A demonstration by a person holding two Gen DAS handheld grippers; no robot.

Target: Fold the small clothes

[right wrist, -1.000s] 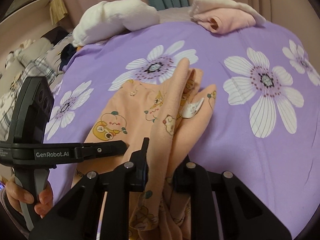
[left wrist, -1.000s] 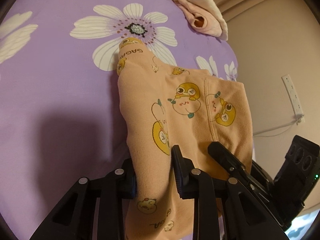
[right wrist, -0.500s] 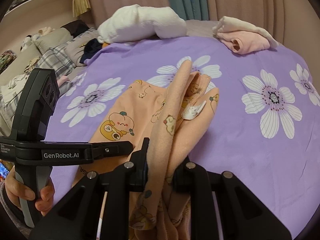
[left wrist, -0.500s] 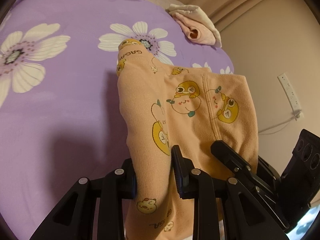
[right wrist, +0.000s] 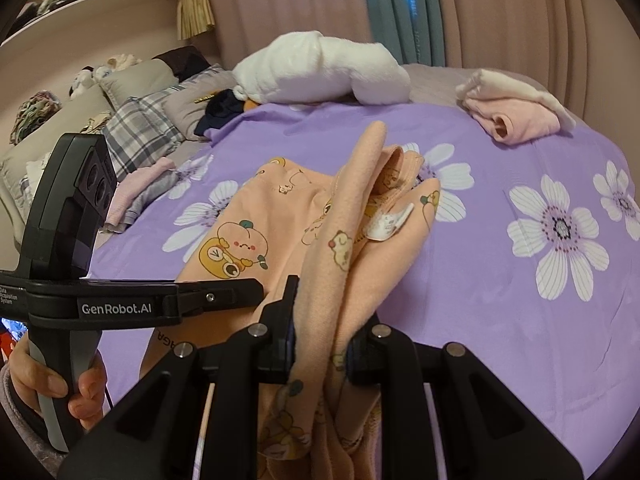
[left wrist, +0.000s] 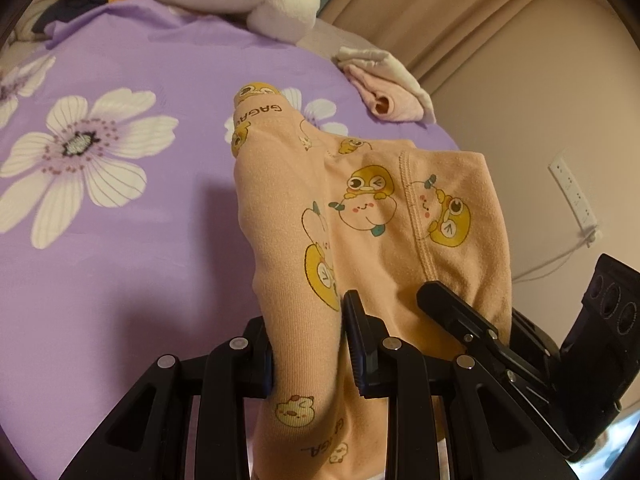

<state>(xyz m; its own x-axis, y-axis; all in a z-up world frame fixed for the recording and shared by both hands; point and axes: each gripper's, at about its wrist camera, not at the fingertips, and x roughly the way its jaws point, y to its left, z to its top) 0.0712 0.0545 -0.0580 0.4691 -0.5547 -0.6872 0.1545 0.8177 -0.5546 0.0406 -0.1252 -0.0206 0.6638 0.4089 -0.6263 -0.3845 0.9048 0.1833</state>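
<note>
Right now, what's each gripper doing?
Left gripper: closed on the peach garment.
Right gripper: closed on the same garment.

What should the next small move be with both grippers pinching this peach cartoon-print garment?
Probably carry the pinched edge forward over the rest of the peach cartoon-print garment, then lower it. The left gripper and right gripper each clamp bunched fabric, while the far part rests on the purple flowered bedsheet.

Purple flowered bedsheet (right wrist: 500, 304), pink curtains (right wrist: 500, 12), teal curtain strip (right wrist: 400, 8), beige wall (left wrist: 532, 112) with power strip (left wrist: 574, 194), plaid pillow (right wrist: 148, 128)
</note>
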